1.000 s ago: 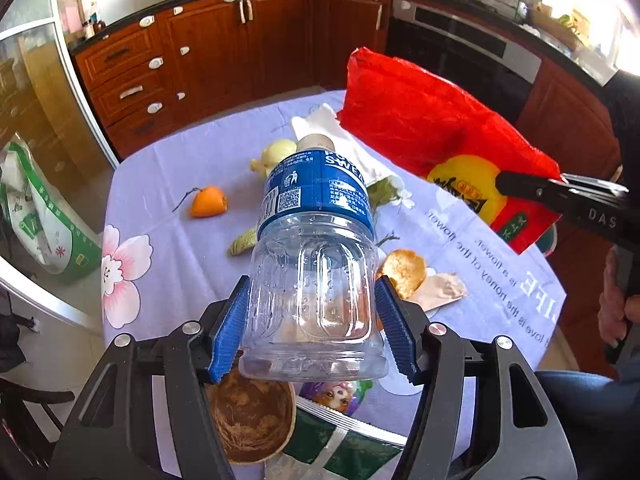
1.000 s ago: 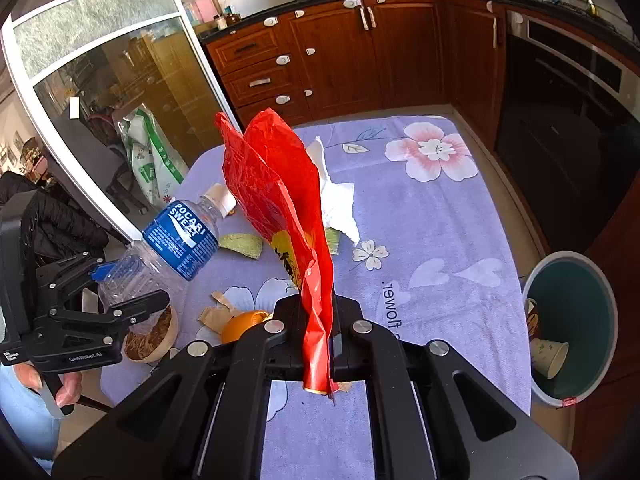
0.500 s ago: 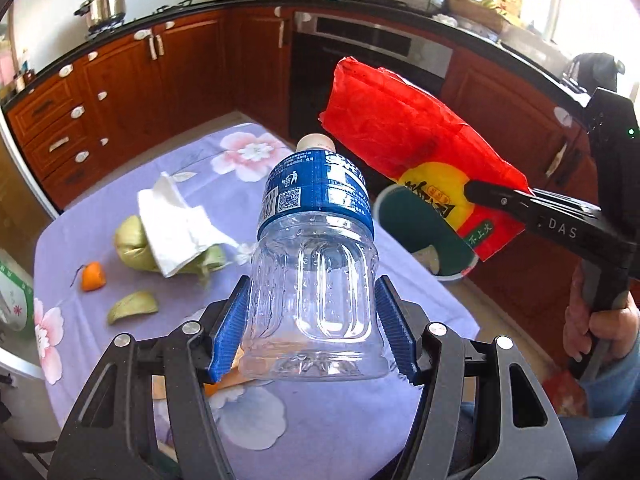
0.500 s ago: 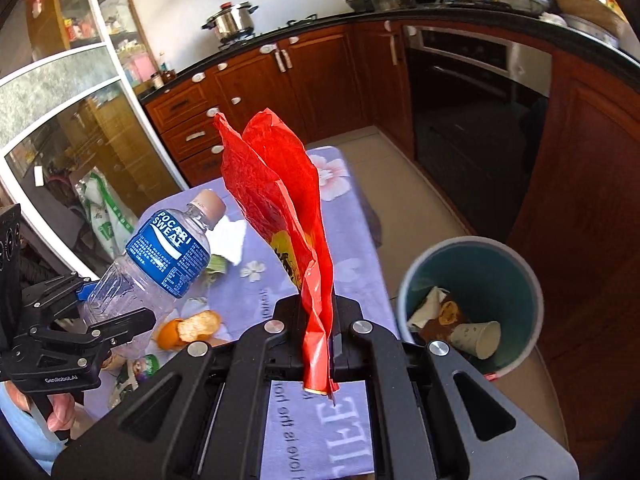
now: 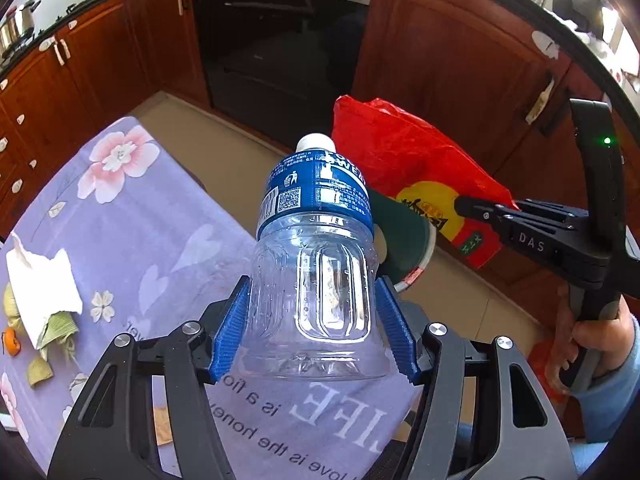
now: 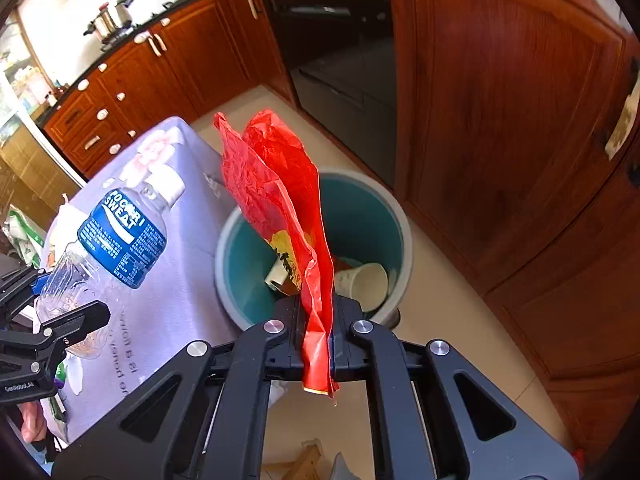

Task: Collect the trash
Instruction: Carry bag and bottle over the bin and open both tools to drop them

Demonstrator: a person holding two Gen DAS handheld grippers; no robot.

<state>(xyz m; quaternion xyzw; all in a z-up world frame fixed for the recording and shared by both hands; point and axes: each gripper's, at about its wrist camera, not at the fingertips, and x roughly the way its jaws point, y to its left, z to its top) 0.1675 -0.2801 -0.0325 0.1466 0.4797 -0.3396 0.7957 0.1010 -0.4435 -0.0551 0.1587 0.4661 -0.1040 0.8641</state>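
My left gripper (image 5: pixel 314 330) is shut on an empty clear plastic bottle (image 5: pixel 316 264) with a blue label and white cap, its blue pads (image 5: pixel 232 320) pressing on the bottle's lower sides. The bottle (image 6: pixel 116 240) hangs over the table's edge. My right gripper (image 6: pixel 318 336) is shut on a crumpled red plastic bag (image 6: pixel 280 208), which stands up over a teal trash bin (image 6: pixel 372 208) on the floor. In the left wrist view the red bag (image 5: pixel 404 168) partly hides the bin (image 5: pixel 404 236). A paper cup (image 6: pixel 366 280) and other scraps lie inside the bin.
A lilac flowered tablecloth (image 5: pixel 140 220) covers the table; a white tissue (image 5: pixel 40 284), green husks (image 5: pixel 60 328) and a small orange piece (image 5: pixel 10 342) lie at its left. Dark wood cabinets (image 6: pixel 500 100) and an oven (image 5: pixel 288 32) stand close behind the bin. A hand (image 5: pixel 576 344) holds the right gripper's handle.
Both grippers have swung away from the middle of the table toward the bin beside it. The bin now lies directly under the red bag, and the bottle is at the table's edge.
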